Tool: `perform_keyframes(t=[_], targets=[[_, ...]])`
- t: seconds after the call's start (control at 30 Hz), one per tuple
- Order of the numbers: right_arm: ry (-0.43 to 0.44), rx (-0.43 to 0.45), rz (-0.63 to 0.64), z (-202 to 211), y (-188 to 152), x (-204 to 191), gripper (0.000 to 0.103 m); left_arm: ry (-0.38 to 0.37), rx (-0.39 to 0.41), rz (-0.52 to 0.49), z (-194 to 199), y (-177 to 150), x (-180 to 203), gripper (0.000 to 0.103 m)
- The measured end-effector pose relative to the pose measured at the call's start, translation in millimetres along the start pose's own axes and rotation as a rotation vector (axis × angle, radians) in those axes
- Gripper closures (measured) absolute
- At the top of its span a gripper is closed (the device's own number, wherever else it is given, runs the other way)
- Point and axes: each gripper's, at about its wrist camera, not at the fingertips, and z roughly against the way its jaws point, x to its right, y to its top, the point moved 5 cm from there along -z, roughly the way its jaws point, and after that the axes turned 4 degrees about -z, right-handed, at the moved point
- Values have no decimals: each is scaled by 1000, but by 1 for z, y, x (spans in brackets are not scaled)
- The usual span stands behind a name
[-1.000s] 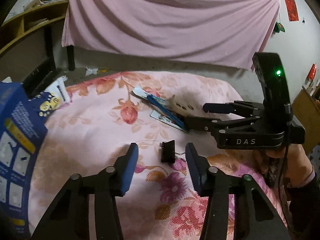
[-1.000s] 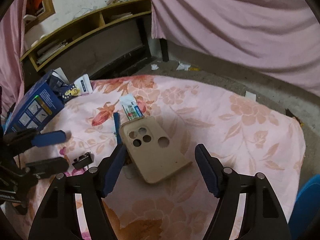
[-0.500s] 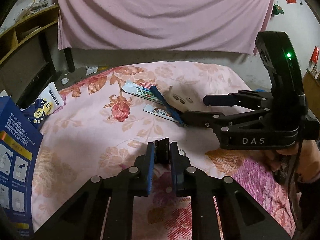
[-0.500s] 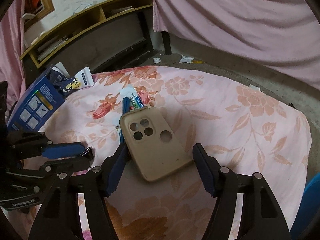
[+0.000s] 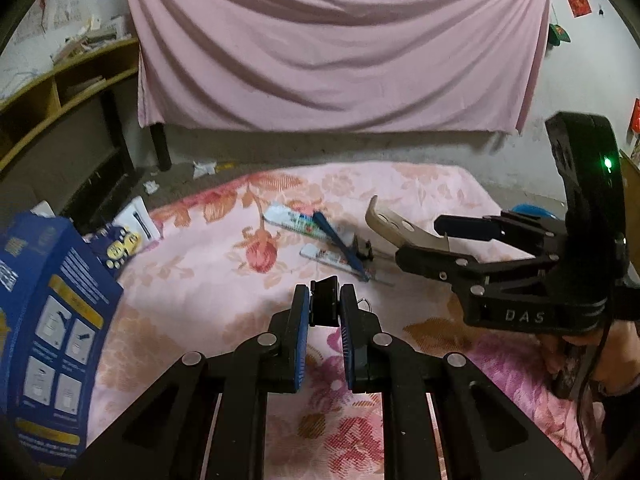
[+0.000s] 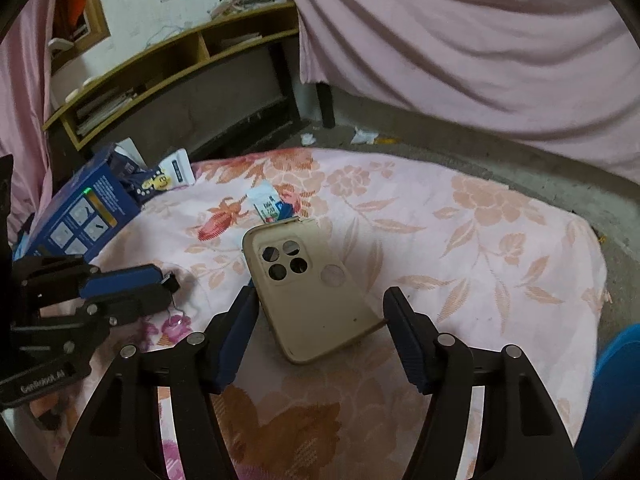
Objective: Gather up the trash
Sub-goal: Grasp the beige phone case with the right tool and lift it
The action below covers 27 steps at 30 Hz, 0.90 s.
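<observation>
My left gripper point(image 5: 325, 307) is squeezed tight on a little black clip point(image 5: 325, 304) — just above the flowery bed cover point(image 5: 200, 276). My right gripper point(image 6: 320, 316) holds a tan phone case point(image 6: 308, 288) between its wide jaws, tilted up off the cover.

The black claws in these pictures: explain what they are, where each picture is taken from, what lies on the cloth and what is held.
The claws are hand-held two-finger grippers, one in each of a person's hands. Each picture comes from a camera on one gripper, looking along its fingers. The left gripper is shut on a black binder clip. The right gripper holds a beige phone case, tilted up. On the floral cloth lie printed wrappers and a blue stick; a blue box stands at its edge.
</observation>
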Motion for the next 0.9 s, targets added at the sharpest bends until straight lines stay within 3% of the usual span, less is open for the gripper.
perform_keyframes(t=[0.33,0.9], targets=[[-25,222,-12,46,7,1,40,58,172,1,39,25,17,91],[-151,677,-86,166,6,33,40,11,539,-67,120,78,98,91]])
